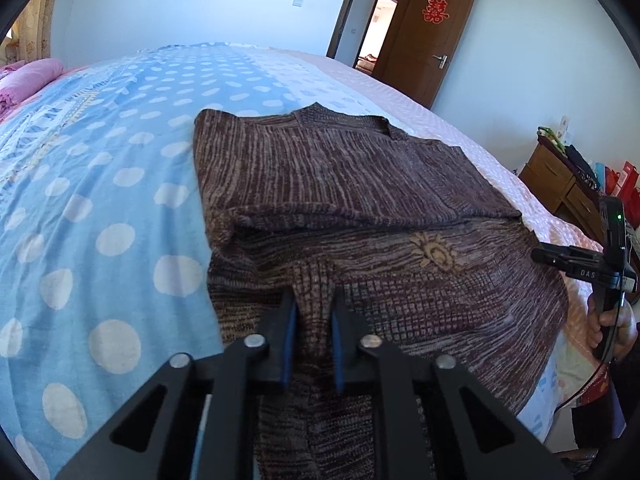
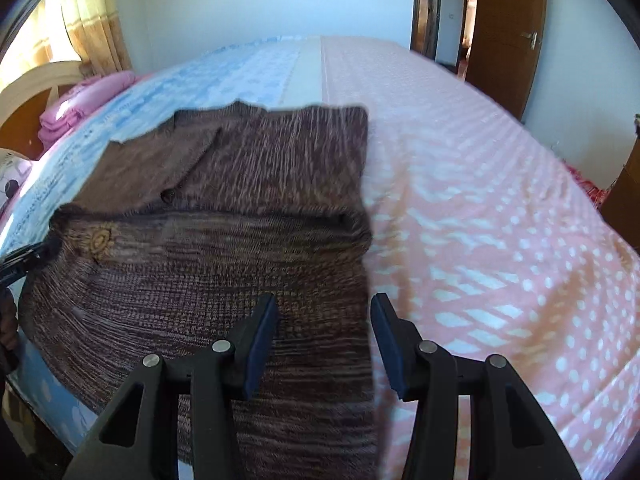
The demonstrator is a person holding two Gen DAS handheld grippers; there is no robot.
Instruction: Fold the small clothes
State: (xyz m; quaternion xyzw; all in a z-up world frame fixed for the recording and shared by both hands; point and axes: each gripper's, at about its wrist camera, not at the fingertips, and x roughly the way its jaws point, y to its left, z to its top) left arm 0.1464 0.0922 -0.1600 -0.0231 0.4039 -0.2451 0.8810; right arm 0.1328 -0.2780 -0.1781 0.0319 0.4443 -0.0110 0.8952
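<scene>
Brown knitted sweater [image 1: 360, 200] spread on the bed [image 1: 100, 200], near edge hanging over. Left hand-held gripper [image 1: 313, 300] clamped on a raised fold of sweater. Right hand-held gripper [image 2: 324, 320] spread apart over the sweater's right edge.

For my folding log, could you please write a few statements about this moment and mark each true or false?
1. The brown knit sweater lies on the bed. True.
2. The left gripper is wide open over bare bedsheet. False: its fingers pinch a ridge of the sweater.
3. The right gripper is open, straddling the sweater's edge. True.
4. The bedroom door is closed. False: it stands open.
5. A tan flower motif decorates the sweater. True.
</scene>
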